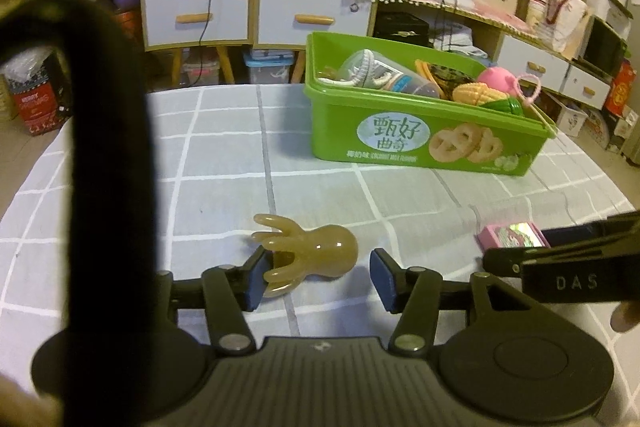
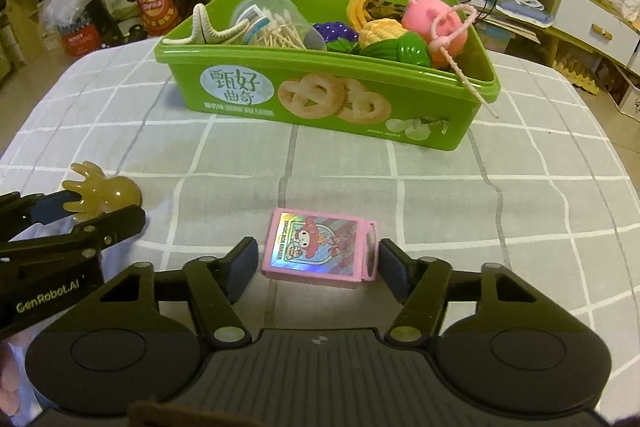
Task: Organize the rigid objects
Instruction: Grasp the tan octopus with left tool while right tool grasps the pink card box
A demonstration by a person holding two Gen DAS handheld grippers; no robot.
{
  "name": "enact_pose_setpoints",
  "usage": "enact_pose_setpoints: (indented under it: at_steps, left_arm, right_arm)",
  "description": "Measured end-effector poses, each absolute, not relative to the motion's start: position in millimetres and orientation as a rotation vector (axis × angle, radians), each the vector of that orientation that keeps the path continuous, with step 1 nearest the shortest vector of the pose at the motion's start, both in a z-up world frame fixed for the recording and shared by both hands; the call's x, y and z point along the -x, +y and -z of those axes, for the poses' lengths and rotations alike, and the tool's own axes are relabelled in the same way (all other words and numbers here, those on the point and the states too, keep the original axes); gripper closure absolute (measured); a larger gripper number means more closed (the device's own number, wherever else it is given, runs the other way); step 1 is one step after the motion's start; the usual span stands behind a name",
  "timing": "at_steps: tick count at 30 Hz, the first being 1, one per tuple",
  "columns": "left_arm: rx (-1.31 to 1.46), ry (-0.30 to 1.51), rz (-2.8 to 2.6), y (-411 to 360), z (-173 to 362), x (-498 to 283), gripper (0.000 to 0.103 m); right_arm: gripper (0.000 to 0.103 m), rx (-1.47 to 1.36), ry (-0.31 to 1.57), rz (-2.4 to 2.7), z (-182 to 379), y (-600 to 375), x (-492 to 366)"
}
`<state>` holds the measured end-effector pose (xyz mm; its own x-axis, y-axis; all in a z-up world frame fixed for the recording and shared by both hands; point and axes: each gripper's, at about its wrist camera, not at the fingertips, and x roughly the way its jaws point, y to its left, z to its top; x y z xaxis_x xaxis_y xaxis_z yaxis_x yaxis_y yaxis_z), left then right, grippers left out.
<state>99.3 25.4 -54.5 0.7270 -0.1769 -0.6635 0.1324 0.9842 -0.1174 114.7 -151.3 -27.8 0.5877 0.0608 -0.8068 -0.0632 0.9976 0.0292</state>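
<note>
A tan rubber octopus toy (image 1: 316, 251) lies on the checked tablecloth between the fingers of my left gripper (image 1: 320, 277), which is open; its left pad touches the tentacles. It also shows at the left of the right wrist view (image 2: 108, 195). A pink eraser box (image 2: 320, 247) lies between the open fingers of my right gripper (image 2: 316, 267); it also shows in the left wrist view (image 1: 514, 235). A green cookie bin (image 2: 320, 103) stands beyond, also in the left wrist view (image 1: 420, 139), and holds several toys and a jar of cotton swabs.
The grey checked tablecloth (image 2: 480, 207) covers the table. A pink string (image 2: 476, 95) hangs over the bin's right front rim. A black strap (image 1: 108, 147) blocks the left of the left wrist view. Cabinets and clutter stand beyond the table.
</note>
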Motion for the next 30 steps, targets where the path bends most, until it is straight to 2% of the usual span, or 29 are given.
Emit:
enact_pose_setpoints:
  at_steps: [6, 9, 16, 23, 30]
  left_arm:
    - [0.072, 0.737, 0.147, 22, 54, -103, 0.071]
    - [0.066, 0.742, 0.142, 21, 54, -105, 0.078]
    - [0.080, 0.749, 0.157, 21, 52, -106, 0.080]
    - [0.092, 0.748, 0.192, 20, 45, -106, 0.103]
    - [0.099, 0.748, 0.231, 16, 41, -104, 0.103]
  right_arm:
    - [0.040, -0.008, 0.940, -0.085, 27, -155, -115]
    - [0.040, -0.014, 0.943, -0.088, 27, -156, -115]
    - [0.041, -0.038, 0.948, -0.089, 25, -161, -116]
    - [0.041, -0.084, 0.939, -0.083, 19, -171, -119]
    - [0.041, -0.140, 0.935, -0.067, 14, -183, -122]
